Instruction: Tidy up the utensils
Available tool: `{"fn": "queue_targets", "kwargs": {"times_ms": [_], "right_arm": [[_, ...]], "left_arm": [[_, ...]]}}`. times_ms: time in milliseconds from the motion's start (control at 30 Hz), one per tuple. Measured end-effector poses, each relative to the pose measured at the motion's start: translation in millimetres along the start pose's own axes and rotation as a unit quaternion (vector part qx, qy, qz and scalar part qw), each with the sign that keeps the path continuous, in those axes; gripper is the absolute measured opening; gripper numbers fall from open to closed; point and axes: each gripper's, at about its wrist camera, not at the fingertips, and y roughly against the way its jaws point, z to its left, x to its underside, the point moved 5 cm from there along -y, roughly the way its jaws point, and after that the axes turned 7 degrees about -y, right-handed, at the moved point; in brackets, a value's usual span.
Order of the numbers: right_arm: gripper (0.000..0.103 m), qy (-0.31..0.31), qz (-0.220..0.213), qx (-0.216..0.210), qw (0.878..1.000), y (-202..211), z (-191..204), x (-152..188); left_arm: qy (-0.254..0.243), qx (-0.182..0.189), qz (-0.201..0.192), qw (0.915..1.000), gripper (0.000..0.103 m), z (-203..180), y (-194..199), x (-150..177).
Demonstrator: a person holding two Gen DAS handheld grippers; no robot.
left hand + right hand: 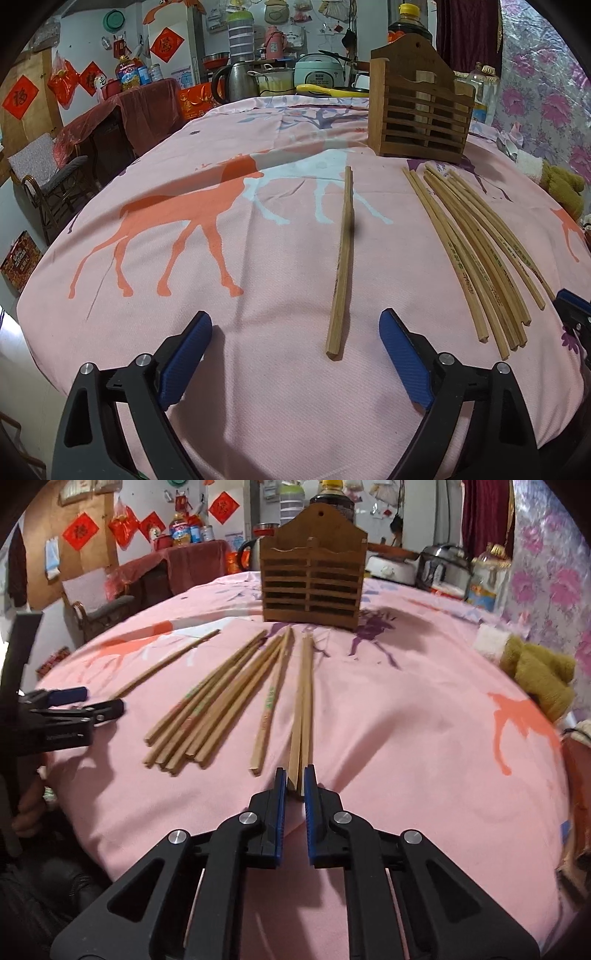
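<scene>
Pink cloth printed with orange and pale deer (177, 221) covers the table, with kettles, a rice cooker and red paper decorations crowding the room behind. At 12 o'clock in the right wrist view a slatted wooden utensil holder (313, 579) stands upright on the cloth. The right gripper (294, 779) has its blue pads closed on the near ends of a pair of chopsticks (303, 701), which run straight ahead toward the holder. At its 10 o'clock lies a loose bundle of chopsticks (210, 709), with one more stick (271, 701) between the bundle and the held pair. The left gripper (295, 325) hangs with its jaws wide apart; a single chopstick (341, 258) lies on the cloth between them, nearer the right finger, touching neither pad.
</scene>
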Motion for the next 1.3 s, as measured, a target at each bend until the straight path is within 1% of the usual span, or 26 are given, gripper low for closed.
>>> {"fn": "queue_targets", "kwargs": {"times_ms": [67, 133, 167, 200, 233, 333, 400, 467, 533, 600, 633, 700, 767, 833, 933, 1000, 1067, 1100, 1300], "right_arm": [[0.011, -0.007, 0.007, -0.015, 1.0, 2, 1, 3], [0.011, -0.014, 0.011, -0.019, 1.0, 2, 0, 4], [0.01, -0.015, 0.01, -0.011, 1.0, 2, -1, 4], [0.006, -0.016, 0.005, 0.008, 1.0, 1, -4, 4], [0.006, -0.021, 0.0, 0.022, 1.0, 2, -8, 2], [0.005, -0.069, -0.016, 0.038, 0.997, 9, -31, -5], [0.004, -0.11, -0.029, 0.061, 0.992, 14, -50, -9], [0.004, -0.125, -0.028, 0.06, 0.99, 14, -58, -10], [0.004, -0.119, -0.031, 0.069, 0.99, 14, -57, -11], [0.005, -0.111, -0.025, 0.053, 0.992, 13, -53, -10], [0.008, -0.104, -0.022, 0.044, 0.993, 14, -49, -9], [0.01, -0.087, -0.03, 0.045, 0.995, 19, -42, -7], [0.01, -0.073, -0.031, 0.038, 0.996, 20, -35, -6], [0.01, -0.056, -0.033, 0.048, 0.997, 18, -29, -5], [0.009, -0.041, -0.042, 0.054, 0.997, 16, -22, -9], [0.008, -0.032, -0.04, 0.055, 0.997, 10, -19, -12], [0.008, -0.03, -0.026, 0.054, 0.998, 2, -19, -12], [0.01, -0.034, -0.012, 0.044, 0.998, -4, -21, -12], [0.012, -0.05, -0.01, 0.037, 0.998, -2, -25, -8]], "left_arm": [[0.0, 0.0, 0.0, 1.0, 0.091, 0, 0, 0], [0.0, 0.0, 0.0, 1.0, 0.091, 0, 0, 0], [0.0, 0.0, 0.0, 1.0, 0.091, 0, 0, 0], [0.0, 0.0, 0.0, 1.0, 0.091, 0, 0, 0], [0.0, 0.0, 0.0, 1.0, 0.091, 0, 0, 0], [0.0, -0.001, 0.0, 1.0, 0.091, 0, 0, 0], [0.0, -0.001, 0.0, 1.0, 0.091, -1, 0, 0], [0.0, -0.001, 0.0, 1.0, 0.091, -1, 0, 0], [0.0, -0.001, 0.0, 1.0, 0.091, -1, 0, 0], [0.0, -0.001, 0.0, 1.0, 0.091, -1, 0, 0], [0.0, -0.001, 0.0, 1.0, 0.091, -1, 0, 0], [0.0, 0.0, 0.0, 1.0, 0.091, -1, 0, 0], [0.0, -0.001, 0.0, 1.0, 0.091, -1, 0, 0], [0.001, 0.0, 0.0, 1.0, 0.091, 0, 0, 0], [0.0, 0.0, 0.0, 1.0, 0.091, 0, 0, 0], [0.0, 0.0, 0.0, 1.0, 0.091, 0, 0, 0], [0.0, -0.001, 0.0, 1.0, 0.091, 0, 0, 0], [0.0, -0.001, 0.0, 1.0, 0.091, 0, 0, 0], [-0.001, -0.001, 0.001, 1.0, 0.091, 0, 0, 0]]}}
